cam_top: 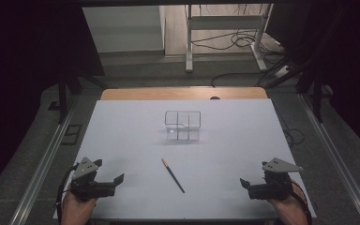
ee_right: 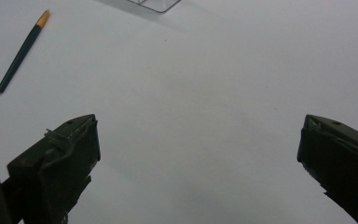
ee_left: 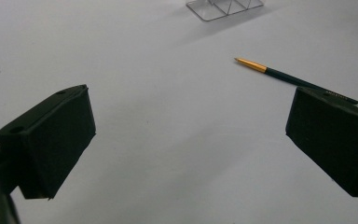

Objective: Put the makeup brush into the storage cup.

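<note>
High view: one dark pencil [cam_top: 173, 175] with an orange tip, flat on the white table [cam_top: 122, 131], long axis diagonal, tip toward the clear divided box [cam_top: 183, 125] farther back, blunt end toward the near edge. Left gripper [cam_top: 110, 174] and right gripper [cam_top: 254, 181] sit well apart at either side, jaws spread wide, nothing between them.

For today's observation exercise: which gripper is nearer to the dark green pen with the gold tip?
Left. The left gripper sits just left of the pen; the right gripper sits farther off, right of it.
</note>
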Tool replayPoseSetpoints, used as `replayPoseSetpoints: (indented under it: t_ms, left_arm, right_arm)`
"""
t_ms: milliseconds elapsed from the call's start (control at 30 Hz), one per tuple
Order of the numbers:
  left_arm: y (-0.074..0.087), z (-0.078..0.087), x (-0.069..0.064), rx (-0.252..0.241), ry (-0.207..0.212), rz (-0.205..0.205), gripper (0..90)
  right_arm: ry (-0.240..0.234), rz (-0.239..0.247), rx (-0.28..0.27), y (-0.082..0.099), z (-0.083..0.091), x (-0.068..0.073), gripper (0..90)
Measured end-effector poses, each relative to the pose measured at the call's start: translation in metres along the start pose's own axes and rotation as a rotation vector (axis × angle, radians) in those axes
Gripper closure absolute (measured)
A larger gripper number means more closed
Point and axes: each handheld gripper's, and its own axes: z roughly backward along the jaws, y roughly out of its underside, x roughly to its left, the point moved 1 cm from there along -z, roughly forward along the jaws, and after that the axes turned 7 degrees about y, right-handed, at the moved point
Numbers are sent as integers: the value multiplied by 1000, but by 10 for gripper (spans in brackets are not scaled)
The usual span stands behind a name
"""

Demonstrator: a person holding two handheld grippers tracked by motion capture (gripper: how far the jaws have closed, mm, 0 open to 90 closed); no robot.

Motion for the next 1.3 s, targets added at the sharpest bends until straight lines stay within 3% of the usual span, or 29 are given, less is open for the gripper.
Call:
replayPoseSetpoints:
  t_ms: [300,800,1300]
  left_arm:
    - [0,-1,2,11,38,10,24]
    - [-1,-4,-1,39,44,13,32]
    - [-12,-13,-11,55,55,-14,38]
  right_arm:
    - [-20,-4,-4,-1,-1,1,0]
    - [-31,2,0,-1,-3,2,0]
    - [-22,11,6,-1,-3,3,0]
